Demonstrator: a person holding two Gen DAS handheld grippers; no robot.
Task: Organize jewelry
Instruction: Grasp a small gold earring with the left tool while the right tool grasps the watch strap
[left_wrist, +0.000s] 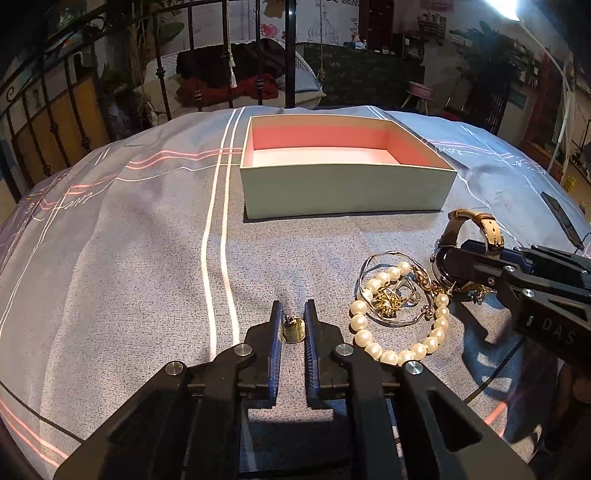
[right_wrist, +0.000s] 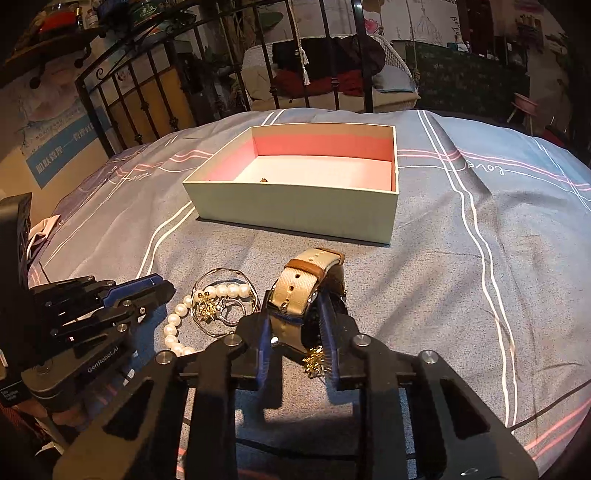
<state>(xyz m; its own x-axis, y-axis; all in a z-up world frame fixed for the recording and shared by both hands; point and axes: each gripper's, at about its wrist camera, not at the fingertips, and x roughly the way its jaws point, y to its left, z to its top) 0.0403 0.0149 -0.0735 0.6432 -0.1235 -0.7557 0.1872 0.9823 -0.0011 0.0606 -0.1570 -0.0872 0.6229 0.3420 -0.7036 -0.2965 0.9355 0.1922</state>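
An open box (left_wrist: 347, 192) (right_wrist: 295, 210), pale green outside and pink inside, stands on the bed; a tiny gold piece (right_wrist: 263, 180) lies on its floor. My left gripper (left_wrist: 293, 319) is shut on a small gold pendant earring (left_wrist: 294, 329) resting on the quilt. Just to its right lies a pile: a pearl bracelet (left_wrist: 399, 354) (right_wrist: 173, 325), a thin bangle (left_wrist: 369, 266) and a gold snowflake piece (left_wrist: 388, 301) (right_wrist: 207, 306). My right gripper (right_wrist: 295, 328) (left_wrist: 454, 258) is shut on a watch with a beige strap (right_wrist: 295, 291) (left_wrist: 487, 229). Another gold snowflake (right_wrist: 316, 360) sits by its right finger.
The grey-blue striped quilt (left_wrist: 129, 240) slopes away at the left and right. A black iron bedstead (right_wrist: 155, 92) rises behind the box. A dark flat phone (left_wrist: 561, 218) lies near the quilt's right edge. A person's hand holds the left gripper's body (right_wrist: 66, 410).
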